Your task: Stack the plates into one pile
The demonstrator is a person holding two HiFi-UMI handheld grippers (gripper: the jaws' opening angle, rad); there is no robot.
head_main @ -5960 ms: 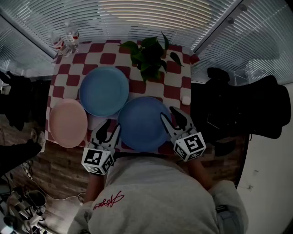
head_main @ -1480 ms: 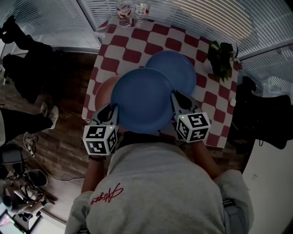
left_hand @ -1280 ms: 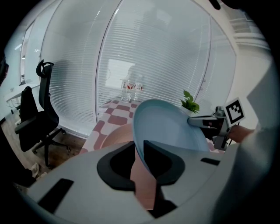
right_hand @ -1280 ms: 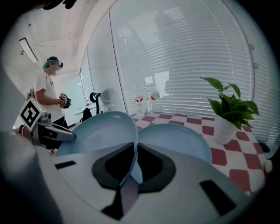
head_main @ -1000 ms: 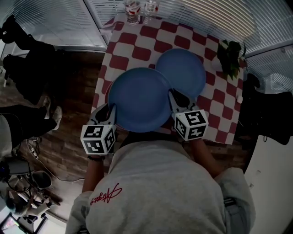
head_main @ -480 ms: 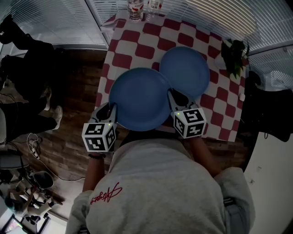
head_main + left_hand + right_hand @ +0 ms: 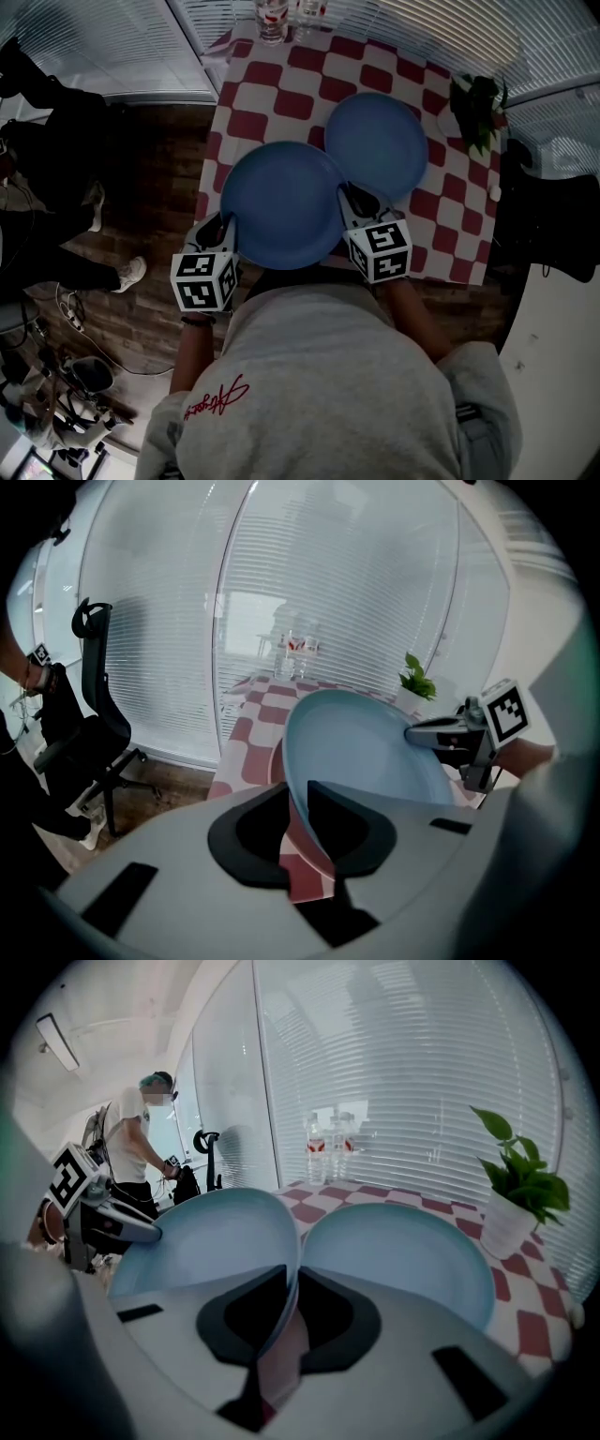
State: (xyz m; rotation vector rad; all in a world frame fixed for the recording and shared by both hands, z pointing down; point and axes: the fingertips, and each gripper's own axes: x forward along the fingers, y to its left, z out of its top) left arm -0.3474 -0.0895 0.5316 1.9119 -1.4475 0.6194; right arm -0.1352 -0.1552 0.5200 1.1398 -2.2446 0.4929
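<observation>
Both grippers hold a dark blue plate (image 7: 281,204) by its rim, above the table's near left part. My left gripper (image 7: 225,231) is shut on the plate's left edge, and the rim runs between its pads (image 7: 298,794). The right gripper (image 7: 352,202) is shut on the right edge, with the rim (image 7: 291,1283) between its jaws. A lighter blue plate (image 7: 376,145) lies flat on the table, just beyond and right of the held one. In the head view the held plate hides the pink plate. A pinkish edge (image 7: 278,759) shows under it in the left gripper view.
The table wears a red and white check cloth (image 7: 272,80). A potted plant (image 7: 473,98) stands at its far right corner and glasses (image 7: 272,17) at its far left. An office chair (image 7: 94,714) stands left of the table, where a person (image 7: 141,1147) also stands.
Six seconds ago the dark blue plate lay on the table between open grippers, with the pink plate in plain sight. Now it is gripped, lifted and carried left over the pink one. Over the last second it hardly moved.
</observation>
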